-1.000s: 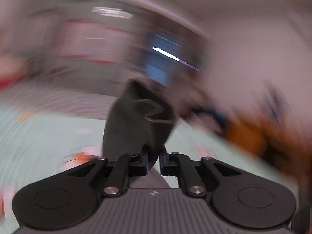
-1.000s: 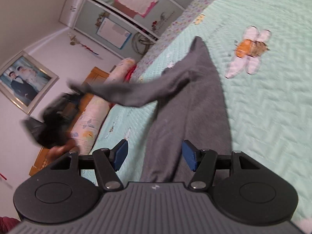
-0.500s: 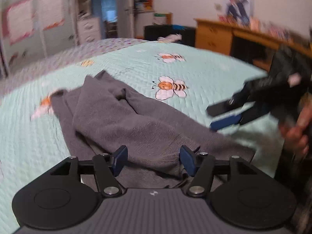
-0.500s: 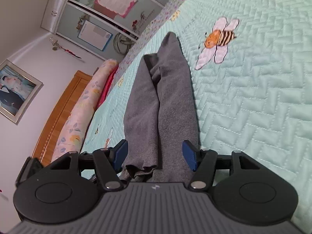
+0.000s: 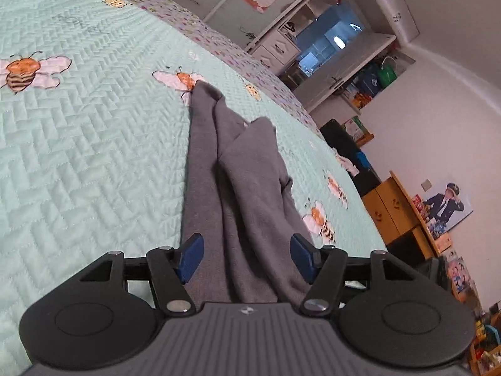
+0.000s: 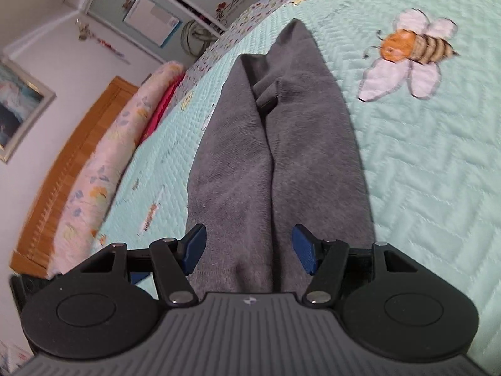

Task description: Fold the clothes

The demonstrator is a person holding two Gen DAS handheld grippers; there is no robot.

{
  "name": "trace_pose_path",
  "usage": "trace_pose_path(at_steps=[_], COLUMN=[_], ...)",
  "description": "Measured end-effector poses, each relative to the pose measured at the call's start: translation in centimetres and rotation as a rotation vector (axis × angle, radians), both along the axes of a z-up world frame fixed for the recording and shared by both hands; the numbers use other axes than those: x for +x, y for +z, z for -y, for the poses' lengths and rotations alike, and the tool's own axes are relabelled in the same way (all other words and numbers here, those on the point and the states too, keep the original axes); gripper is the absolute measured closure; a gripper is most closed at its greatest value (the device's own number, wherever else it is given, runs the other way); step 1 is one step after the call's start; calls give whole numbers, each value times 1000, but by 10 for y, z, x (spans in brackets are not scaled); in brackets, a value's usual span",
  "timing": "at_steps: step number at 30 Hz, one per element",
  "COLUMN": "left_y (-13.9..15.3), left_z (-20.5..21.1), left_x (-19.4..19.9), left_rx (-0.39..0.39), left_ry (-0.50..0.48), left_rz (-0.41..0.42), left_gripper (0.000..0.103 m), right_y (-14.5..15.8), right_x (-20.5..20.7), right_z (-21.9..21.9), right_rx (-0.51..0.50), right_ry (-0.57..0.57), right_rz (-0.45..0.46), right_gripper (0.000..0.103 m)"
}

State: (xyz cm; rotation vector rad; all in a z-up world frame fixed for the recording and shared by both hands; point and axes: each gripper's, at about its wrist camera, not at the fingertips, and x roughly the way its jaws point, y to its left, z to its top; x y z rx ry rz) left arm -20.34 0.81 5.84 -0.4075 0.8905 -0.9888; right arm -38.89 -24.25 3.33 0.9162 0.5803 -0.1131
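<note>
The grey garment lies lengthwise up mid-frame on the bed — long halves doubled together; both the left gripper and right gripper straddle it, jaws spread, gripping nothing.

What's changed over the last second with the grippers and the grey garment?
The left hand-held gripper, shut on the grey garment a second ago, let go and now stands open over it. The lifted part has dropped, so the garment lies long and narrow on the bedspread. The right hand-held gripper stayed open.

garment lying lengthwise on bedspread — bolster left, along headboard
</note>
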Motion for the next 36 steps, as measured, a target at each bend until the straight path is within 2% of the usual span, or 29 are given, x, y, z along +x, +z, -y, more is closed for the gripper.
trace_pose_path(at_steps=[1, 2, 4, 6, 7, 10, 13, 16, 19, 21, 25, 27, 29, 30, 31, 33, 36], left_y=[5, 12, 25, 34, 37, 35, 21, 2, -8, -8, 4, 11, 14, 16, 18, 19, -2], left_z=[4, 13, 34, 59, 75, 120, 158, 181, 186, 184, 179, 185, 194, 199, 204, 213, 221], left_x=[3, 7, 17, 29, 35, 50, 58, 58, 52, 52, 56, 56, 56, 56, 56, 56, 67], left_rx=[-6, -3, -1, -5, 1, 18, 72, 144, 176, 181, 169, 158, 165, 168, 172, 177, 158], left_ry=[2, 0, -4, -17, -21, -62, -82, -105, -112, -119, -92, -76, -68, -64, -60, -53, -32], left_rz=[5, 23, 78, 123, 142, 171, 182, 185, 219, 232, 210, 240, 277, 296, 315, 341, 240], left_gripper=[39, 39, 37, 36, 36, 36, 36, 36, 36, 36, 36, 36, 36, 36, 36, 36, 36], right_y=[1, 3, 3, 3, 3, 13, 23, 15, -6, -17, -23, -25, -25, -22, -18, -7, 13], right_x=[3, 5, 8, 8, 7, 2, -15, -29, -26, -25, -26, -27, -31, -33, -35, -37, -27], right_z=[-2, -4, -5, -4, -3, -1, 3, 8, 11, 15, 18, 18, 22, 25, 28, 40, 64], right_rx=[-19, -37, -50, -47, -35, -33, -52, -36, 2, 43, 65, 74, 99, 101, 101, 88, 56], right_ry=[7, 13, 14, 9, 7, -13, -60, -83, -80, -87, -72, -63, -59, -63, -67, -97, -130], right_rz=[-7, -13, -35, -32, -24, 15, 37, 16, -36, -33, -11, 6, 32, 50, 70, 116, 161], right_gripper=[56, 60, 81, 95, 99, 100, 100, 100, 100, 100, 100, 99, 95, 90, 79, 75, 75])
